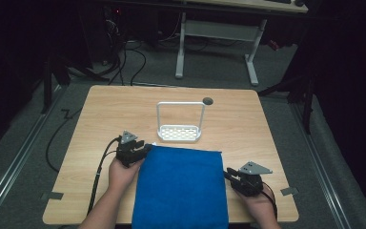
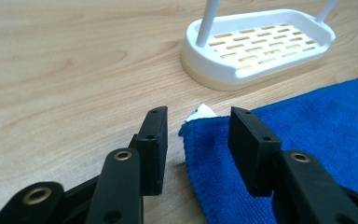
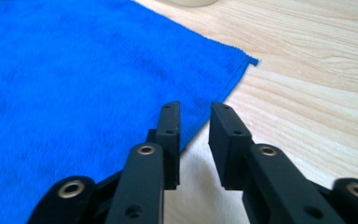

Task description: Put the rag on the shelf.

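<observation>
With both sets of fingers released, the left gripper (image 2: 196, 140) straddling the far-left corner of the blue microfibre cloth (image 1: 181, 186) on the worktop (image 1: 100, 119), pinch low to catch the hem.

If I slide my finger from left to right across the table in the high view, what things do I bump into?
Left tool → blue cloth → right tool. The white rack sits farther back, above the cloth, so it has no clear place in this row.
</observation>
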